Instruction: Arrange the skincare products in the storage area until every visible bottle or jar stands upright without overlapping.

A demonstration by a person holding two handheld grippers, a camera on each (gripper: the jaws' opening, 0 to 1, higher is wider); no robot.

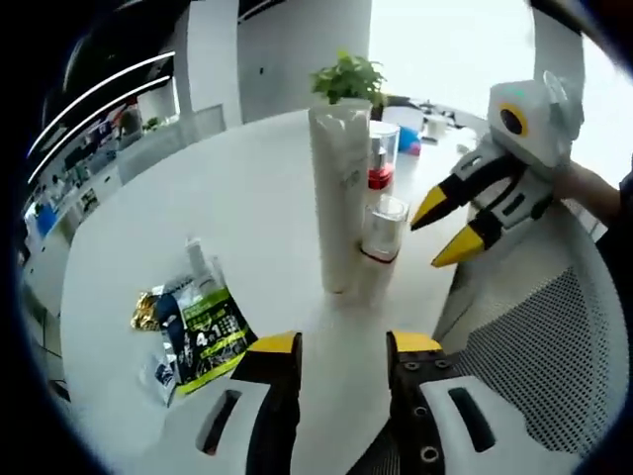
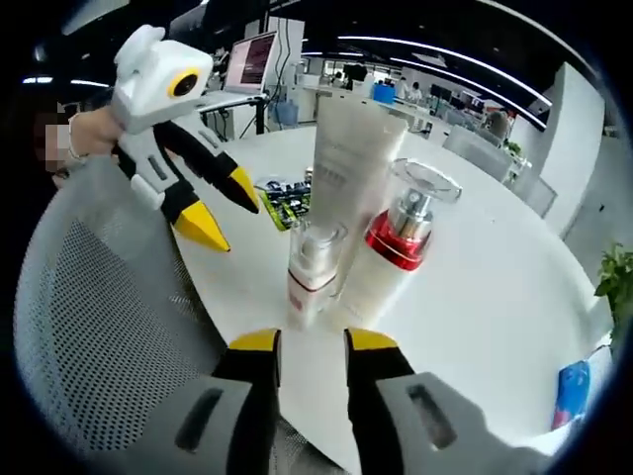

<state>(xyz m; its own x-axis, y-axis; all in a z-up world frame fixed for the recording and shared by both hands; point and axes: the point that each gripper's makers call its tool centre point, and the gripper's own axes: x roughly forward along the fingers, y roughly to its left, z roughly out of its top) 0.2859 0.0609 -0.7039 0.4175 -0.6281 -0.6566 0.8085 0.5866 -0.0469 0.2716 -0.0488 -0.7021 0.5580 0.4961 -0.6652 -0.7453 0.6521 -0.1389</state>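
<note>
Left gripper [image 1: 341,343]: jaws parted, nothing between, low at the edge of the white table [image 1: 237,198], aimed at the products. Right gripper [image 2: 312,340]: jaws apart, empty, just short of the small clear-capped bottle [image 2: 315,262]. Tall white tube [image 1: 339,198] upright; small bottle and red-banded pump bottle [image 2: 401,237] upright, close against it. Green sachet [image 1: 203,332] lies flat, apart.
</note>
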